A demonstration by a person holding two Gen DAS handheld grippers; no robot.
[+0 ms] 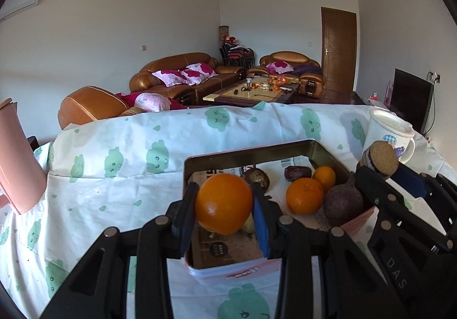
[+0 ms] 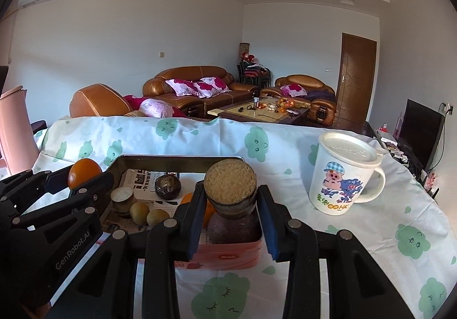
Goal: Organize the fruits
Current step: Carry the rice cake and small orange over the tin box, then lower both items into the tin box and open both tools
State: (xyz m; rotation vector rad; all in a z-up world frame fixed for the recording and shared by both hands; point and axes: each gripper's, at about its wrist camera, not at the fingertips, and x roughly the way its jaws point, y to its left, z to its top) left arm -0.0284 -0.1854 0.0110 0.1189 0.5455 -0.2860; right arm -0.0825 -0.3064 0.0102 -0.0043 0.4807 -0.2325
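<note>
- My worktop [image 2: 357, 239] is covered by a white cloth [image 1: 114, 176] printed with green cloud faces; beyond its far edge lies a living room with brown leather sofas [image 2: 188, 84], a coffee table [image 2: 257, 110], a brown door [image 2: 357, 76] and a dark TV [image 2: 422, 130] at far right.
- A pink tin [image 2: 228, 254] sits near me on the cloth, lined with printed paper and holding oranges and dark fruits.
- My left gripper [image 1: 224, 213] has its fingers clamped on an orange [image 1: 224, 203] above the tin's near left end.
- My right gripper [image 2: 230, 216] has its fingers closed on a brown piece with a pale cut end [image 2: 230, 193], above the tin's near right end.
- Right of the tin stands a lidded white mug [image 2: 342, 173] with a cartoon pig and "HK".
- I read "GenRobot.AI" on the left gripper's body.
- A pink jug [image 1: 17, 164] stands at far left.
</note>
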